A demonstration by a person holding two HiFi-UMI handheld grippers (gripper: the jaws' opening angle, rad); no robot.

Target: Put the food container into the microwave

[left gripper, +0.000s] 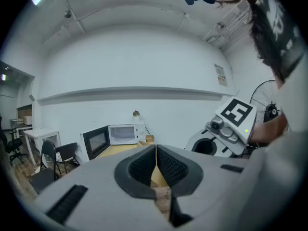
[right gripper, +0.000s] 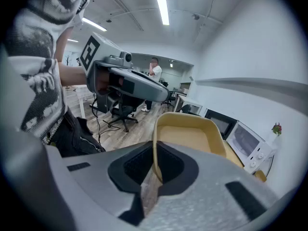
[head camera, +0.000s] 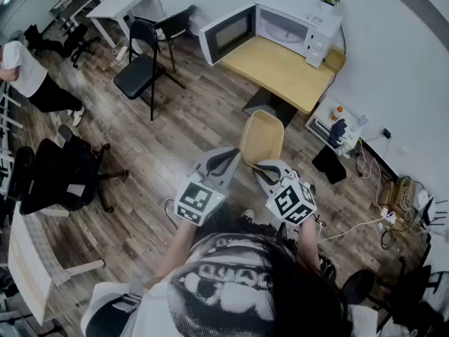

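Observation:
A tan food container (head camera: 263, 137) hangs in the air above the wooden floor, held by both grippers at its near rim. My left gripper (head camera: 233, 161) is shut on its left edge, seen as a thin tan wall (left gripper: 156, 176) between the jaws in the left gripper view (left gripper: 156, 161). My right gripper (head camera: 265, 168) is shut on the rim too; the right gripper view (right gripper: 155, 165) shows the empty container (right gripper: 191, 134) ahead. The white microwave (head camera: 291, 28) stands on a wooden table (head camera: 280, 72) farther ahead, with its door (head camera: 228, 34) swung open to the left.
A black folding chair (head camera: 137, 72) stands left of the table and a black office chair (head camera: 59, 177) at my left. A small cart (head camera: 337, 128) and floor cables (head camera: 379, 223) lie to the right. A person (head camera: 24, 69) stands at the far left.

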